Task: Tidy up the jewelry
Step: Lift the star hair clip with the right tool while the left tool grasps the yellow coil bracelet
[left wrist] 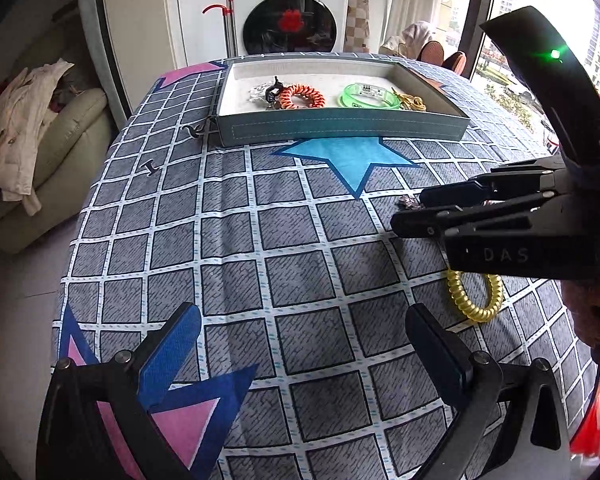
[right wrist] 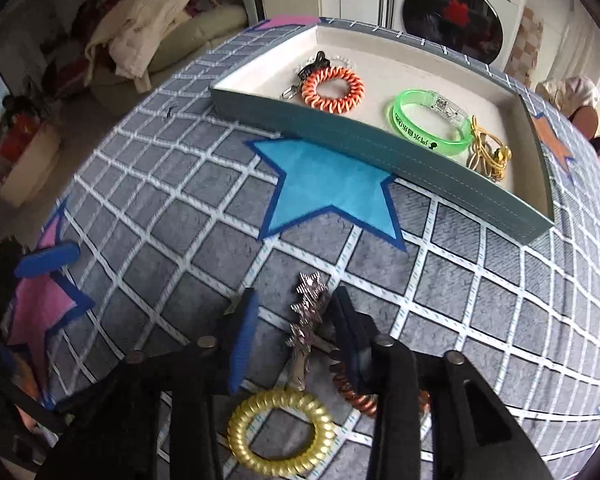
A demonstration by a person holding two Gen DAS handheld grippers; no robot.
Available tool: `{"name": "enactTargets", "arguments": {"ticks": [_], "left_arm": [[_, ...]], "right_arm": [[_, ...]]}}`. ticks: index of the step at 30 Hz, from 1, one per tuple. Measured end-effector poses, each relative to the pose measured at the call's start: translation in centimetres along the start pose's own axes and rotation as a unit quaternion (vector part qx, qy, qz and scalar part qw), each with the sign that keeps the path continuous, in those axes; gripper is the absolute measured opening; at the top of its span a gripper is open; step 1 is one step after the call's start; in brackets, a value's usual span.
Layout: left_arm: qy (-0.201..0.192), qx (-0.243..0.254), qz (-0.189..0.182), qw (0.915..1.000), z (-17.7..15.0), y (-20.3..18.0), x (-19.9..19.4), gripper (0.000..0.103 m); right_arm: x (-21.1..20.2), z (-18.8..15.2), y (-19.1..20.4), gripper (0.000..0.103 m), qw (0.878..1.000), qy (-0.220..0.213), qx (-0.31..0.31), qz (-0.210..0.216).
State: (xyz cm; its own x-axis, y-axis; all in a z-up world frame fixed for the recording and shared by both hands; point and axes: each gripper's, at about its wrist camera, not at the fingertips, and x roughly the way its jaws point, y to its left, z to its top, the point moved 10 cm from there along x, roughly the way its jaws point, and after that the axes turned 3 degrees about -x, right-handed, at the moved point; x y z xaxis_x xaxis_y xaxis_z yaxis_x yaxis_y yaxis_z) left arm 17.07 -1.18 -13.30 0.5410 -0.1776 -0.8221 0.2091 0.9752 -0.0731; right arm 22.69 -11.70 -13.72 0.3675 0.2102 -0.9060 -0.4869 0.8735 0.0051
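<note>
A grey-blue tray at the far side of the table holds an orange coil band, a green bracelet, a gold chain and a dark clip. My right gripper is open around a silver sparkly hair clip lying on the cloth. A gold coil band and a copper coil band lie beside it. My left gripper is open and empty above the cloth.
The table has a grey checked cloth with a blue star and pink stars. Two small dark clips lie left of the tray. A washing machine stands behind, a sofa with clothes to the left.
</note>
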Motion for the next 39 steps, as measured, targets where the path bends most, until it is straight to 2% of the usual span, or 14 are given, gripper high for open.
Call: {"name": "enactTargets", "arguments": {"ticks": [1,5,7,9,16,18,22,25,28,29,30,39], "left_arm": [[0.001,0.003,-0.002,1.0,0.0,-0.3,0.1,0.103],[0.004,0.012,-0.013,0.9998,0.2,-1.6,0.3,0.103],[0.005,0.018,-0.023,0.9996,0.5,-2.6,0.5,0.103],[0.005,0.029,-0.033,0.999,1.0,-3.9,0.7,0.103],[0.018,0.084,-0.051,0.9949,1.9,-8.6,2.4,0.103],[0.032,0.1,-0.05,0.9932,1.5,-9.5,3.0,0.088],[0.027,0.114,-0.049,0.9919,1.3,-10.5,2.9,0.086],[0.025,0.118,-0.053,0.9913,1.1,-10.9,2.6,0.077],[0.021,0.127,-0.058,0.9899,1.0,-11.5,2.2,0.05],[0.022,0.131,-0.06,0.9893,0.9,-11.7,2.1,0.034],[0.022,0.133,-0.061,0.989,0.9,-11.7,2.0,0.031],[0.013,0.11,-0.068,0.9915,1.7,-10.5,1.3,0.03]], "right_arm": [[-0.1,-0.1,0.1,0.018,1.0,0.002,-0.011,-0.013],[-0.4,-0.3,-0.6,0.018,1.0,-0.013,0.028,0.001],[-1.4,-0.4,-1.6,0.018,0.996,-0.035,0.073,0.033],[-2.6,-0.5,-2.8,0.018,0.992,-0.051,0.103,0.046],[-6.4,-2.1,-6.3,0.018,0.983,-0.086,0.159,0.037],[-7.2,-2.5,-6.8,0.018,0.979,-0.095,0.174,0.039],[-7.9,-3.1,-7.6,0.018,0.974,-0.108,0.196,0.046],[-8.3,-3.2,-7.8,0.018,0.97,-0.116,0.207,0.051],[-8.5,-3.2,-7.8,0.018,0.969,-0.12,0.21,0.052],[-8.6,-3.3,-7.8,0.018,0.969,-0.121,0.21,0.052],[-8.6,-3.2,-7.8,0.018,0.969,-0.123,0.21,0.052],[-9.4,-3.0,-7.9,0.018,0.966,-0.133,0.215,0.052]]}}
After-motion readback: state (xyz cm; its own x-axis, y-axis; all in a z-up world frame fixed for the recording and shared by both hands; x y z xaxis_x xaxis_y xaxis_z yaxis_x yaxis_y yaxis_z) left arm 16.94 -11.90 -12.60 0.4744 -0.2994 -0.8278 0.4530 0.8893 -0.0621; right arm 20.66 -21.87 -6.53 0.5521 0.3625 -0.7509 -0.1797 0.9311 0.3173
